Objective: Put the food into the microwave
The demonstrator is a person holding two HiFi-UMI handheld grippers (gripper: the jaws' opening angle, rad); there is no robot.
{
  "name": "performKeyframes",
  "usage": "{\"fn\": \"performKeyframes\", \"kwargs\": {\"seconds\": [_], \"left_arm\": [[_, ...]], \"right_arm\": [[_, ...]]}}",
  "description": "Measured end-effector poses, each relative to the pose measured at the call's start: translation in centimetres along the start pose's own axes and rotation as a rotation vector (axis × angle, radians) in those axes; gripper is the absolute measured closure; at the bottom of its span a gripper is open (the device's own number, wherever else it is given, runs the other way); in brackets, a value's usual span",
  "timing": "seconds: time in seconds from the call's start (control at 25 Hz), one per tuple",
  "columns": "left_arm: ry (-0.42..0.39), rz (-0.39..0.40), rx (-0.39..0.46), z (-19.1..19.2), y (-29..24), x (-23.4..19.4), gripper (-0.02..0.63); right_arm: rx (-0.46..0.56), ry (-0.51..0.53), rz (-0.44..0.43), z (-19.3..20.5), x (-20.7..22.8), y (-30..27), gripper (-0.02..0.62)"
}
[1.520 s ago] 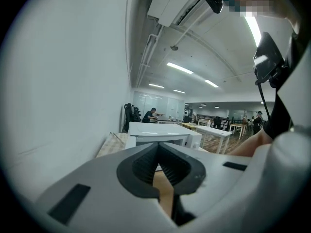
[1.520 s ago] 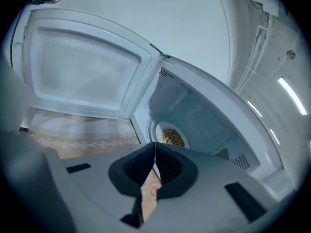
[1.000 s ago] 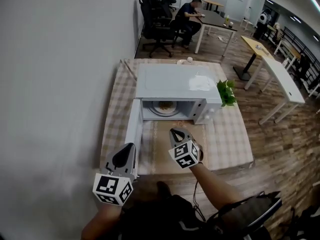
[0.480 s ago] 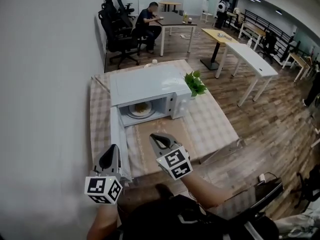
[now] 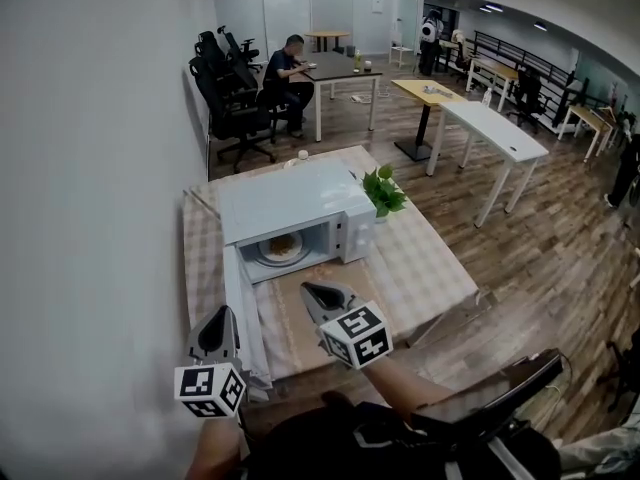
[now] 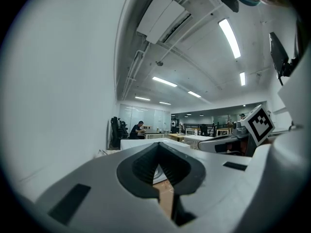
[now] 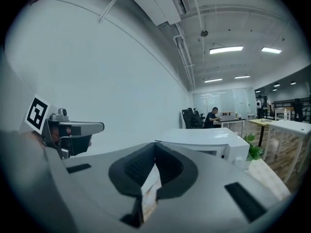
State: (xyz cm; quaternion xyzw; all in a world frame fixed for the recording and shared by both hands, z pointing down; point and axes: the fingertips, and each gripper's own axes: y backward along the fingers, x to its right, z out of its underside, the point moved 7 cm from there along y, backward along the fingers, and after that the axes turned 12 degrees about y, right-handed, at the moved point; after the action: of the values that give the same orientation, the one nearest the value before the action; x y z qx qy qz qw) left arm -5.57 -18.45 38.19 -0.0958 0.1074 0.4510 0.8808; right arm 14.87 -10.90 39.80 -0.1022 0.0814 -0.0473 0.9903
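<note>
The white microwave (image 5: pixel 288 204) stands on the checked table, its door (image 5: pixel 240 303) swung open to the left. Inside, a plate of food (image 5: pixel 283 248) rests on the turntable. My left gripper (image 5: pixel 218 315) hovers by the door's outer end, near the table's front edge, shut with nothing in it. My right gripper (image 5: pixel 307 289) hangs shut and empty over the brown mat (image 5: pixel 296 320) in front of the oven opening. In the right gripper view the microwave (image 7: pixel 211 141) lies ahead and the left gripper (image 7: pixel 70 129) shows at the left.
A small green plant (image 5: pixel 382 190) stands at the microwave's right corner. The checked tablecloth (image 5: pixel 430 268) stretches to the right. A white wall runs close along the left. Behind, a person (image 5: pixel 285 66) sits at a table among black office chairs (image 5: pixel 222 93).
The head view has swung and lifted, so more of the room shows. Both grippers have drawn back slightly from the microwave and stay shut. The plate has not moved.
</note>
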Motion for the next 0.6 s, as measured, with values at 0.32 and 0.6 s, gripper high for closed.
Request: {"fn": "performKeyframes", "kwargs": {"seconds": [0.32,0.6], "left_arm": [[-0.009,0.008,0.000,0.1,-0.9,0.6,0.597],[-0.002,0.001,-0.002,0.0,-1.6,0.6,0.597]], "right_arm": [[0.010,-0.032,0.027,-0.1,1.6,-0.2,0.586],[0.009,-0.027,0.013,-0.1,1.8,-0.9,0.586]]}}
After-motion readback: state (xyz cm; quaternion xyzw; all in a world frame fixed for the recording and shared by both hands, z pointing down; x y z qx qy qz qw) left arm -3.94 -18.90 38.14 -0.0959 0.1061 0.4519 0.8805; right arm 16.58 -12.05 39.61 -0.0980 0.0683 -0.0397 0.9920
